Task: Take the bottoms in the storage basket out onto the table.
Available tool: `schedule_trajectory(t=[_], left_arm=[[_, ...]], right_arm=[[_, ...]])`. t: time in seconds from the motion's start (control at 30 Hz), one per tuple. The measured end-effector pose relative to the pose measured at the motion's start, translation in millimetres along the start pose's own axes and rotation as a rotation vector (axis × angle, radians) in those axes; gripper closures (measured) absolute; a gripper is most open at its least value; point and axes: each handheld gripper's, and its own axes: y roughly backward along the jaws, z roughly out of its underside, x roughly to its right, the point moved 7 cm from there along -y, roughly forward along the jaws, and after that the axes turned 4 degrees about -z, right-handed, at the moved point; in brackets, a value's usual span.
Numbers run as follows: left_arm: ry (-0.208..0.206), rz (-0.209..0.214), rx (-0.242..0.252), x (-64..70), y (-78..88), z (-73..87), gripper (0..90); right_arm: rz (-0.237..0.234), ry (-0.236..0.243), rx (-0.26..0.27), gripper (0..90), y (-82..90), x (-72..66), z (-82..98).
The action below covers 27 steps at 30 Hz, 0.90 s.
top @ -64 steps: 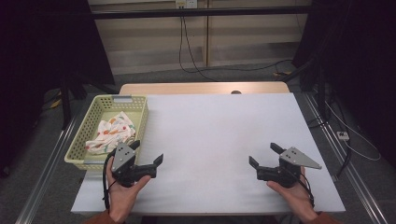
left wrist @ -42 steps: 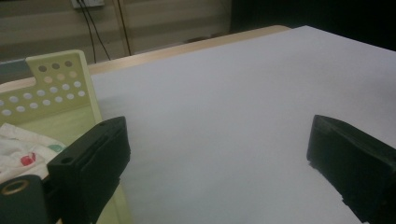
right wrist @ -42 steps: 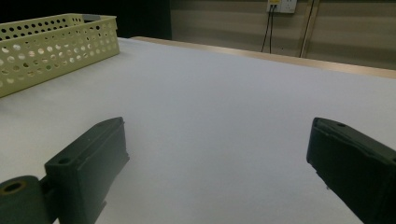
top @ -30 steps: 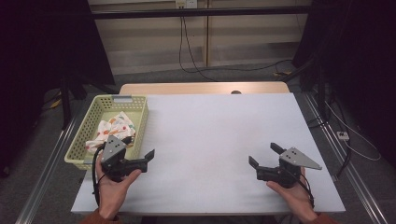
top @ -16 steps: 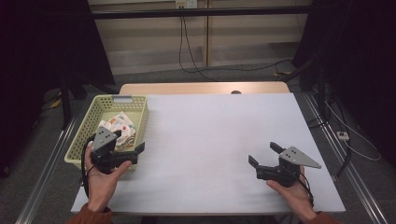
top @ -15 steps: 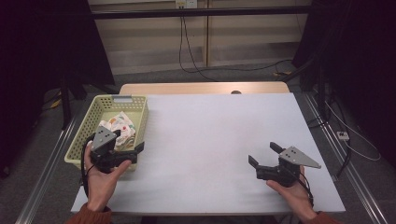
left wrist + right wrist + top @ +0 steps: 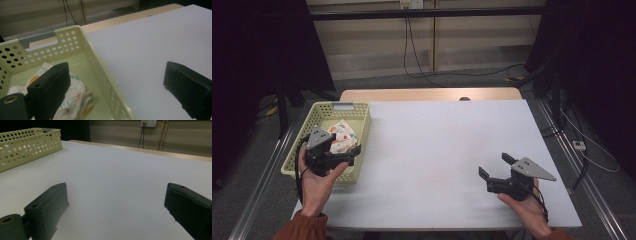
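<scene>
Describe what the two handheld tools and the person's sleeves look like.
Both tools are black with two blocky jaws. The left tool and the right tool each carry a grey three-cornered plate on top, and a thin black cable loops from each near the wrist. In the left gripper view, a round brass-coloured ring sits at the base of one jaw. The sleeves are rust orange.

On my feed the basket [image 7: 325, 115] is pale yellow-green plastic, its walls dotted with rows of round holes, and the cloth [image 7: 75, 96] in it is white with orange, yellow and green printed shapes. I see both the left gripper [image 7: 346, 156] and the right gripper [image 7: 494, 170] in matte black, the right one topped by a grey plate, over a plain white table [image 7: 437, 145] with a light wood far edge.
</scene>
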Motion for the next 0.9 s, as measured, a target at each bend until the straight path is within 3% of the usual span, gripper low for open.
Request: schedule_trajectory(t=[0.23,0.37,0.7,0.9], left_arm=[[-0.001,-0.02,-0.036,-15.5,-12.9,-3.5,7.3],[0.019,-0.031,-0.052,-27.4,-20.0,-2.7,7.3],[0.046,-0.095,-0.059,-53.1,-24.1,-8.8,6.6],[0.042,-0.118,-0.109,-62.3,-31.8,-8.2,6.6]], right_arm=[[-0.006,0.008,-0.005,5.0,-1.1,-1.7,-0.4],[-0.01,0.025,-0.003,5.1,-1.2,-5.1,-1.2],[-0.011,0.023,-0.003,5.1,-1.8,-5.7,-1.5],[-0.01,0.017,-0.003,5.1,-1.1,-5.5,-1.5]])
